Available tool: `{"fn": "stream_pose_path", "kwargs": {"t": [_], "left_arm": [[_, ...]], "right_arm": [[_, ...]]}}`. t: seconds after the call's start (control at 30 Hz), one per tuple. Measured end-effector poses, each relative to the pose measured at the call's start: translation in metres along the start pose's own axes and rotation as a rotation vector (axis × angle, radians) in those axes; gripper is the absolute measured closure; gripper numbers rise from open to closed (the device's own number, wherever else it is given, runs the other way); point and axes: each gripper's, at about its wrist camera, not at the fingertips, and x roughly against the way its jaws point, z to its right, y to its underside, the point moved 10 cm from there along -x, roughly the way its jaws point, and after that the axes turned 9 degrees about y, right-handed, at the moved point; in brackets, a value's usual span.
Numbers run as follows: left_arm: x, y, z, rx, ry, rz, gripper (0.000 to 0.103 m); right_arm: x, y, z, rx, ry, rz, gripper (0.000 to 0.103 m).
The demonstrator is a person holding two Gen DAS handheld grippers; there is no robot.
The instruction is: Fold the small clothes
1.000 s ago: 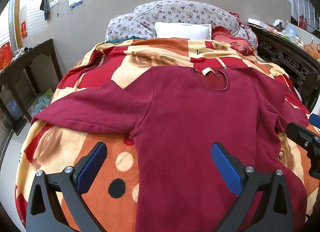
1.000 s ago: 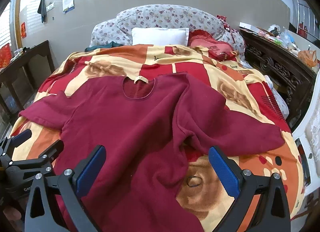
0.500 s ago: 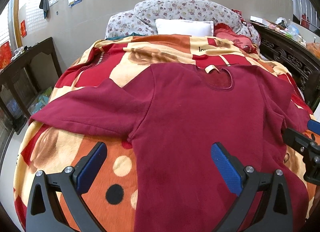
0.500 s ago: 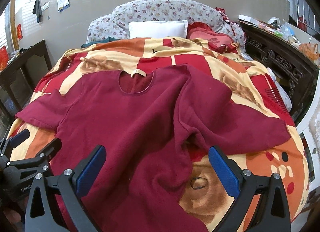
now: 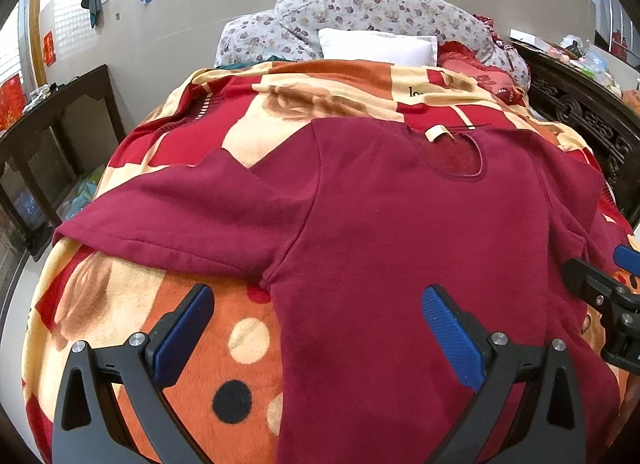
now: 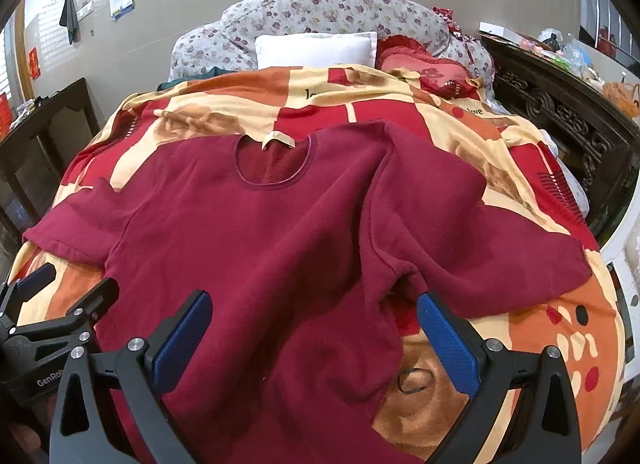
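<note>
Item: maroon long-sleeved top (image 5: 400,232) (image 6: 256,248), laid flat, front side up, on a patterned red, orange and cream blanket (image 5: 132,312) (image 6: 560,336) covering the bed; neckline with cream label toward 12 o'clock, hem toward 6 o'clock. One sleeve extends toward 9 o'clock, lying flat on the blanket; the other extends toward 3 o'clock, bunched at the armpit. Left gripper (image 5: 318,330): released, blue pads spread wide, holding nothing; one pad over bare blanket, the other over the lower body of the top, whose side edge runs between them. Right gripper (image 6: 314,334): likewise released and empty; one pad over the garment body, the other at the armpit fold below the 3 o'clock sleeve. Contact with the cloth cannot be told for either. Each gripper appears at the edge of the other's view. Small black loop (image 6: 414,380), apparently a hair tie, on the blanket just beside the hem. White pillow (image 5: 376,46) (image 6: 316,49) and floral bedding (image 5: 360,8) (image 6: 328,10) at 12 o'clock. Dark carved wooden furniture (image 5: 580,112) (image 6: 560,120) at 2 o'clock.
</note>
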Motion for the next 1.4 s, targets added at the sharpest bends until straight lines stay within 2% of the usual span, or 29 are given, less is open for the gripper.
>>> {"fn": "stream_pose_path", "kwargs": {"t": [0.33, 0.87, 1.03, 1.13, 1.4], "left_arm": [[-0.003, 0.001, -0.001, 0.014, 0.005, -0.007, 0.0], [-0.01, 0.001, -0.027, 0.063, -0.009, -0.021, 0.0], [-0.009, 0.002, -0.041, 0.104, 0.017, -0.042, 0.0], [-0.005, 0.004, -0.071, 0.175, 0.027, -0.058, 0.0], [0.014, -0.008, -0.206, 0.418, -0.092, 0.012, 0.0]], "right_arm": [[-0.007, 0.002, -0.004, 0.006, -0.003, -0.015, 0.0], [-0.016, 0.002, -0.021, 0.02, -0.02, -0.028, 0.0], [-0.017, 0.002, -0.028, 0.031, -0.031, -0.029, 0.0], [-0.018, 0.002, -0.034, 0.04, -0.043, -0.029, 0.0], [-0.023, 0.005, -0.055, 0.062, -0.084, -0.047, 0.0]]}}
